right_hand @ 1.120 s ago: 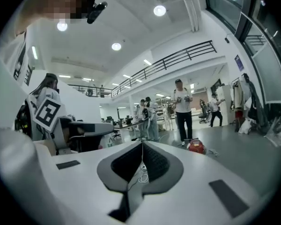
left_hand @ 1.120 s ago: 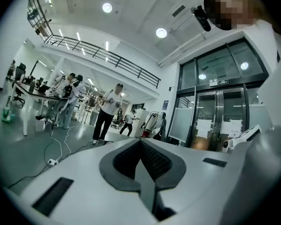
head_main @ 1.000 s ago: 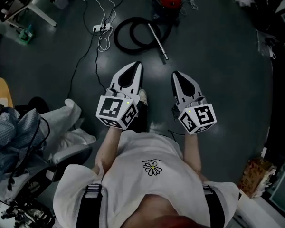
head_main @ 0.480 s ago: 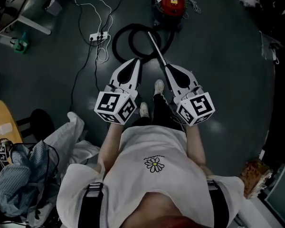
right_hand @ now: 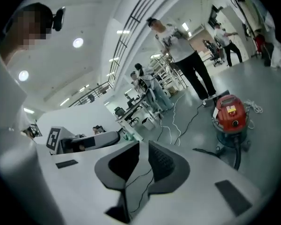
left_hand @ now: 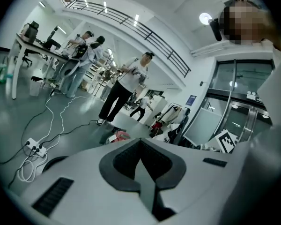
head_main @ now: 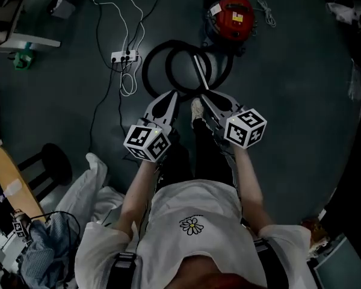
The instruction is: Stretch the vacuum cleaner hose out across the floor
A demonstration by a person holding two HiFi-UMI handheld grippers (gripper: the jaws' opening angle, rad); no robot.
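Observation:
The red vacuum cleaner (head_main: 231, 15) stands on the dark floor at the top of the head view. Its black hose (head_main: 146, 68) lies coiled in loops just in front of it, with the metal wand (head_main: 200, 71) across the coil. My left gripper (head_main: 170, 96) is shut and empty, its tip at the coil's near edge. Beside it my right gripper (head_main: 203, 98) hovers by the wand's near end. Its jaws have just been opening and stand slightly apart with nothing between them. The right gripper view shows the vacuum cleaner (right_hand: 231, 112) ahead on the right.
A white power strip (head_main: 124, 56) with white cables lies left of the coil. The person's shoe (head_main: 197, 107) is between the grippers. A stool (head_main: 53, 159) and draped cloth sit at lower left. People (left_hand: 124, 88) stand farther off near desks.
Both grippers have swept forward and down to the coiled hose, and the vacuum cleaner now sits closer in view. The right gripper's jaws have parted a little.

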